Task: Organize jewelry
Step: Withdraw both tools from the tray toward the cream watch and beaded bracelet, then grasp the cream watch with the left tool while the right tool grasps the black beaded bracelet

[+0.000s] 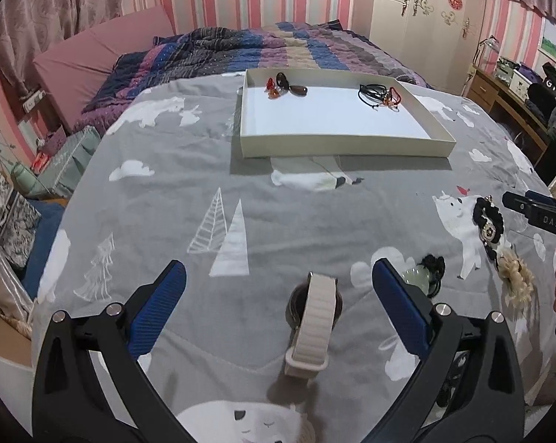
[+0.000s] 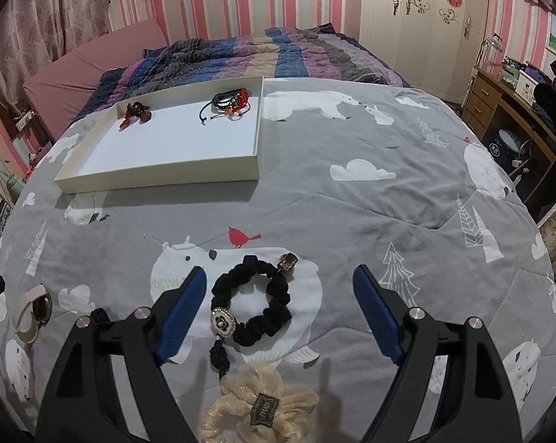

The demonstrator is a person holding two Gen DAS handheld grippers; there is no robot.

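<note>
Left wrist view: the left gripper (image 1: 278, 306) hovers over the quilt (image 1: 167, 192) with its blue fingers (image 1: 159, 310) spread wide, holding nothing. Between them lies a watch (image 1: 313, 325) with a cream strap, touching neither finger. Just outside its right finger sits a pale green pendant (image 1: 420, 277) on a black cord. Far ahead of it rests the tray (image 1: 344, 144), with amber beads (image 1: 285, 86) at the back left and cords (image 1: 379, 96) at the back right.

Right wrist view: the right gripper (image 2: 279, 302) is likewise spread wide and empty. A black scrunchie (image 2: 252, 302) lies between its fingers, nearer its left one, and a cream scrunchie (image 2: 259, 409) lies just behind that, closer to the camera. A small gold charm (image 2: 288, 262) sits at the black scrunchie's far edge. The tray (image 2: 159, 181) is ahead and to its left; the watch (image 2: 32, 312) lies well to its left.
</note>
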